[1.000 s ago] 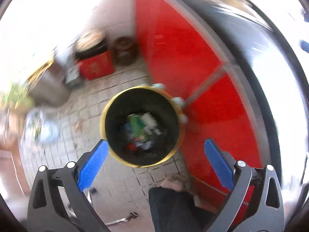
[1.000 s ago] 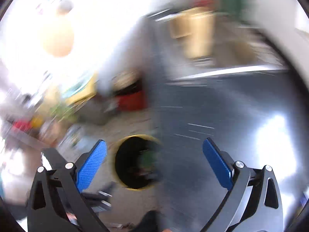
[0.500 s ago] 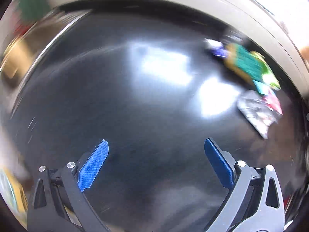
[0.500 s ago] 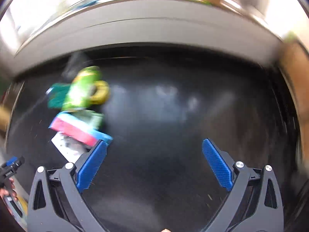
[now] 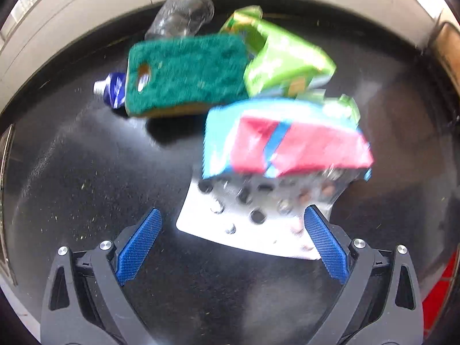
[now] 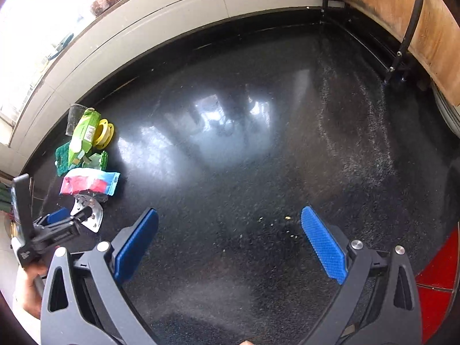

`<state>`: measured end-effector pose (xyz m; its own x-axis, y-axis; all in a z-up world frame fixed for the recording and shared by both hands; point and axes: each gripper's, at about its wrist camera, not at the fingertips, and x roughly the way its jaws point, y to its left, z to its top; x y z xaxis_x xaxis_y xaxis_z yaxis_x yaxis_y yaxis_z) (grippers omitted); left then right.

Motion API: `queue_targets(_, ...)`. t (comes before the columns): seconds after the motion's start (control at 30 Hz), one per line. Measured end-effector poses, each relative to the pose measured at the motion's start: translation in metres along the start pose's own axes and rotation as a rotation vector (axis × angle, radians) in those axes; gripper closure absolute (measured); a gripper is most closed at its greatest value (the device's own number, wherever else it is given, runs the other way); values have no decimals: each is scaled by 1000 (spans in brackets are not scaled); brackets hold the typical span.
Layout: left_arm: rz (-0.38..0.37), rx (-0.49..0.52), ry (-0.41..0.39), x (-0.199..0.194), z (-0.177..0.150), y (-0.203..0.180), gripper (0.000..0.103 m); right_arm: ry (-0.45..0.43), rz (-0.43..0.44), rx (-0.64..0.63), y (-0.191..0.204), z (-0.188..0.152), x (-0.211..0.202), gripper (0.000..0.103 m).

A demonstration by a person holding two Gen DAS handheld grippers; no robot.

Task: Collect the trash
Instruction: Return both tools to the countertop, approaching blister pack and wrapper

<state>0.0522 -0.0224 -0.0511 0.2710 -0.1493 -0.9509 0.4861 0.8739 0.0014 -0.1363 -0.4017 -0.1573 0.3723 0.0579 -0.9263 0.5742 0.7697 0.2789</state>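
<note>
Behind green carton (image 6: 82,133), yellow spool (image 6: 104,132)

- A dark, glossy speckled countertop (image 6: 258,158) fills most of both views, with bright window reflections near its middle.
- A pale tiled wall strip (image 6: 161,26) runs along the back edge of the countertop.
- A tan wooden board (image 6: 402,20) in a black metal frame (image 6: 408,31) stands at the back right corner.
- A red cabinet front (image 6: 440,284) shows below the countertop's right edge.
</note>
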Motion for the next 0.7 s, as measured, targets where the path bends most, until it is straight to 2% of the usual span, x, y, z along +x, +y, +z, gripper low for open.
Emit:
queue_targets(0.23, 18, -35, 60, -6, -22, 52, 6, 32, 7, -47, 22, 5, 21, 7)
queue_targets(0.5, 87, -177, 87, -27, -39, 128, 6, 77, 101, -197, 92, 22, 56, 7)
queue_targets(0.6, 37, -273, 80, -36, -40, 142, 6, 98, 130, -253, 117, 24, 66, 7)
queue_targets(0.7, -3, -308, 78, -41, -40, 125, 6, 123, 147, -324, 141, 22, 78, 7)
